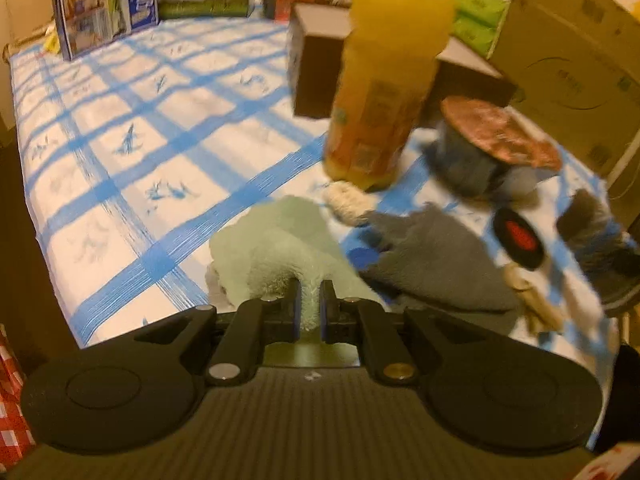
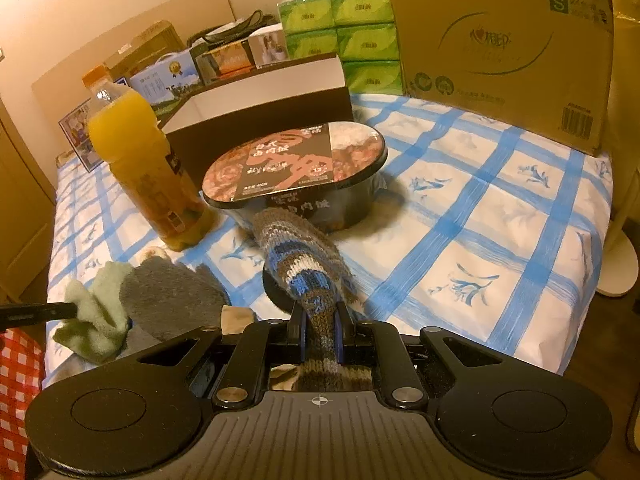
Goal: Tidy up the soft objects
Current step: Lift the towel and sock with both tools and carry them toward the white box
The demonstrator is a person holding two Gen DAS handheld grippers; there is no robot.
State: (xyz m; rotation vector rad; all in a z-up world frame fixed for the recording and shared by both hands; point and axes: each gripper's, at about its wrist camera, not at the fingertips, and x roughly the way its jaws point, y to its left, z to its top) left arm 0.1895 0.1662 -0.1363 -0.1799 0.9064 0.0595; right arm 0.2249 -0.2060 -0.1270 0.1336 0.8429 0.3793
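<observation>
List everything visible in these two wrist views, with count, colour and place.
striped knit sock: one, blue, grey and brown, clamped in the right gripper.
green fleece sock: one, pale green, clamped in the left gripper.
grey fleece sock: one, grey, on the cloth beside the green one.
juice bottle: one, orange, upright, left of the bowl.
instant meal bowl: one, black, sealed, mid-table.
dark box: one, brown with white top, behind the bowl.
tissue packs: several, green, stacked at the back.
cardboard carton: one, tan, back right.
tablecloth: one, white with blue checks.
left gripper: black, shut.
right gripper: black, shut.
</observation>
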